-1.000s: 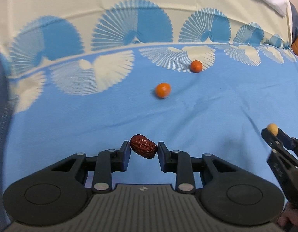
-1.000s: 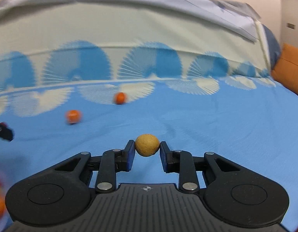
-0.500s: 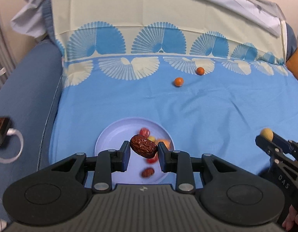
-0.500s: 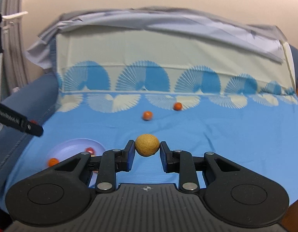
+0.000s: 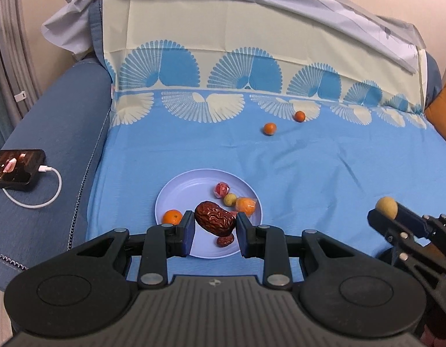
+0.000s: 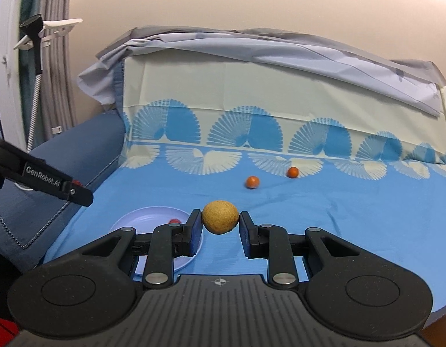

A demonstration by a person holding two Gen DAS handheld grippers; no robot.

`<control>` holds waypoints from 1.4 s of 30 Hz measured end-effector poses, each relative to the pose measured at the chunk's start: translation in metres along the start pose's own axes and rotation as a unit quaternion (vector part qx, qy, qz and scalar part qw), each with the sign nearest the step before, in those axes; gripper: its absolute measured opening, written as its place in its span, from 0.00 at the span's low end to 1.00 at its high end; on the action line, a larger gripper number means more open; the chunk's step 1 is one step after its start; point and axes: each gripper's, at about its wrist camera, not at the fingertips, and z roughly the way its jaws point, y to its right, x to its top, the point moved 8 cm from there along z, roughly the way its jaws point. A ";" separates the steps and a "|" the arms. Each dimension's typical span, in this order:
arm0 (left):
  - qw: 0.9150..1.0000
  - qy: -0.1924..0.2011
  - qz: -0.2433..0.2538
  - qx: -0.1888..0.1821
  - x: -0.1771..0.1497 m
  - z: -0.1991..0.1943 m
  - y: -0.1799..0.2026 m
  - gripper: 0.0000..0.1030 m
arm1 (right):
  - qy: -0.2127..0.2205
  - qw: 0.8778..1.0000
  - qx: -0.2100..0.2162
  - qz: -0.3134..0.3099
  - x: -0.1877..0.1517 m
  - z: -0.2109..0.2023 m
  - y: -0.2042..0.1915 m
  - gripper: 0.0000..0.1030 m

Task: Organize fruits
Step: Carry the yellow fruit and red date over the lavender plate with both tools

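The left gripper point(image 5: 214, 232) clenches a wrinkled red date point(image 5: 214, 221) between its fingers, above the near rim of the lilac plate point(image 5: 176, 190); the right gripper point(image 6: 220, 230) clenches a tan round fruit point(image 6: 220, 217), the plate edge just left of its fingers; bare blue sheet point(image 6: 338, 211) stretches ahead to two small oranges point(image 6: 252, 182); "GenRobot.AI" is printed on the left gripper's side.
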 end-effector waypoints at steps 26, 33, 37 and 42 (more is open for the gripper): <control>0.999 0.000 -0.025 0.025 -0.005 0.005 -0.039 0.33 | -0.035 0.999 0.027 -0.027 -0.010 0.017 -0.028 0.28; 0.999 -0.006 -0.031 0.028 -0.005 0.013 -0.046 0.33 | -0.047 0.998 0.031 -0.029 -0.013 0.024 -0.031 0.28; 0.999 -0.009 -0.033 0.030 -0.004 0.018 -0.050 0.33 | -0.053 0.998 0.032 -0.030 -0.015 0.029 -0.033 0.28; 0.999 -0.014 -0.038 0.032 -0.003 0.025 -0.056 0.33 | -0.062 0.997 0.035 -0.032 -0.016 0.036 -0.034 0.28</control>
